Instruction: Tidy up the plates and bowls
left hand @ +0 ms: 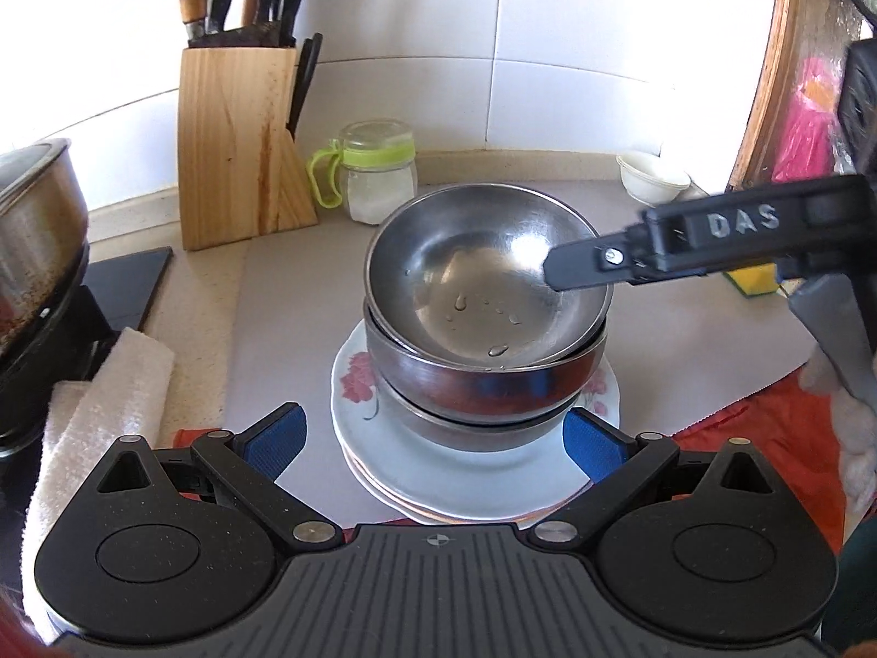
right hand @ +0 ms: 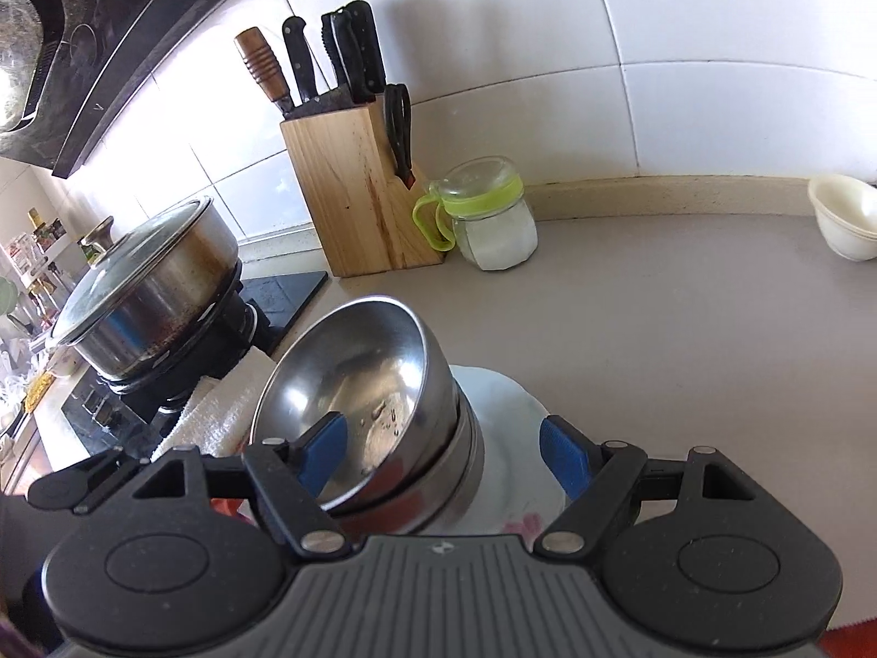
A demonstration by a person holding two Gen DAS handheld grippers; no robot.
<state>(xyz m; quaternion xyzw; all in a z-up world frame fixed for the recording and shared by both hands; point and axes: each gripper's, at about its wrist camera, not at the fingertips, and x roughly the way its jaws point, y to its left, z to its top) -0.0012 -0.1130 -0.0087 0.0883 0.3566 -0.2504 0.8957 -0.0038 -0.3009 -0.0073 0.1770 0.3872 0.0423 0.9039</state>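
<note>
- Your stack of steel bowls (left hand: 488,329) sits on a pile of flowered plates (left hand: 471,471), mid-counter (right hand: 685,340). The top bowl is tilted and wet inside.
- Your left gripper (left hand: 436,438) has its fingers spread wide on either side of the stack's near edge, gripping nothing.
- Your right gripper (right hand: 444,455) also has its fingers wide and empty; 1 blue pad (right hand: 323,452) shows in front of the top bowl's inside, the other pad over the plates.
- Behind the stack stand a wooden knife block (left hand: 235,148) and, just beside it, a green-lidded jar (left hand: 378,172), both against the tiled wall.
- On the left, a lidded pot (right hand: 159,290) sits on a burner, with a white towel (left hand: 104,395) between it and the plates.
- A small white bowl (right hand: 844,225) sits in the far right corner.
- To the right of the stack, you have bare counter up to the wall.
</note>
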